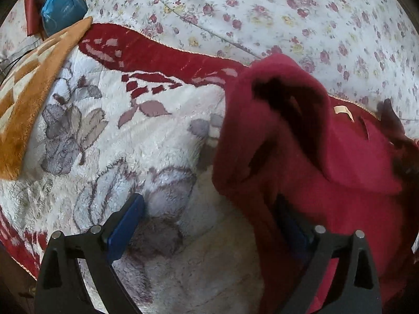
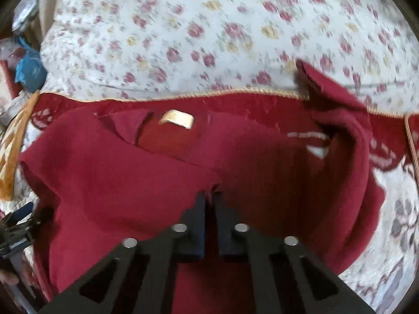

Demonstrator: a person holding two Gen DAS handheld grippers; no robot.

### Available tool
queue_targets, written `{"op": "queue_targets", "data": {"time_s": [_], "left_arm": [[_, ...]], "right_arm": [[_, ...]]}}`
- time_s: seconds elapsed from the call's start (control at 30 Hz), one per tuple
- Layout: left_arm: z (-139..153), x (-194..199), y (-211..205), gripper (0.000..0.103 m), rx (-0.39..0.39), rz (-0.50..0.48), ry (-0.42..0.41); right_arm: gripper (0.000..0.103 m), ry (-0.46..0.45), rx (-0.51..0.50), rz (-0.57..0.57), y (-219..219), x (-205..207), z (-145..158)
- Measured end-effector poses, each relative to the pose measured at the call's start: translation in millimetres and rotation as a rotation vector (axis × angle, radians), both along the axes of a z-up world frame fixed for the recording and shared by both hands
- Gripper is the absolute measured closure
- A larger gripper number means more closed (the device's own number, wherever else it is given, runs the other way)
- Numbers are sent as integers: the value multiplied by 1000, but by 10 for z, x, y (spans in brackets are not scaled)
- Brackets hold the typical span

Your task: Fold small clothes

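Note:
A small dark red knit garment [image 1: 301,141] with a cream neck label [image 1: 343,111] lies on a plush blanket. In the left wrist view it fills the right half, one fold raised. My left gripper [image 1: 209,214] is open; its right finger is draped by the red cloth, its left finger [image 1: 125,225] is over bare blanket. In the right wrist view the garment [image 2: 157,167] spreads across the middle with its label [image 2: 178,120] at the neck. My right gripper [image 2: 210,196] is shut on a fold of the garment and holds it lifted.
The garment rests on a white plush blanket [image 1: 125,136] with grey flowers and a red border. A floral quilt [image 2: 209,31] lies behind. An orange checked cloth [image 1: 34,83] and a blue bag [image 1: 62,7] are at the far left.

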State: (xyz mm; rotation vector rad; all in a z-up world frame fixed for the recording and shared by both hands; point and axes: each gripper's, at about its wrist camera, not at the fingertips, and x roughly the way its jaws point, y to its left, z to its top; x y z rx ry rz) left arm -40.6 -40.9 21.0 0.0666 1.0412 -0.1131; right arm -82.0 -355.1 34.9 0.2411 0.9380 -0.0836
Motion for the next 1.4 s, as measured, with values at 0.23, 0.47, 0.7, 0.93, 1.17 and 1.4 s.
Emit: {"op": "queue_targets", "data": {"time_s": [0.23, 0.47, 0.7, 0.93, 1.17, 1.4], "left_arm": [[42, -9, -30, 6, 9, -4, 5], [312, -195, 93, 6, -5, -3, -41], [605, -142, 69, 6, -29, 37, -185], [58, 312, -299, 6, 61, -10, 4], [289, 196, -375, 6, 49, 2, -97], [434, 66, -654, 6, -41, -86, -139]], "right_arm": [[95, -38, -148, -179, -545, -219, 257], [48, -1, 12, -224, -689, -312, 153], [40, -33, -28, -20, -62, -120, 252], [43, 78, -24, -99, -126, 105, -221], [40, 102, -145, -160, -452, -95, -130], [33, -21, -9, -169, -810, -506, 270]]}}
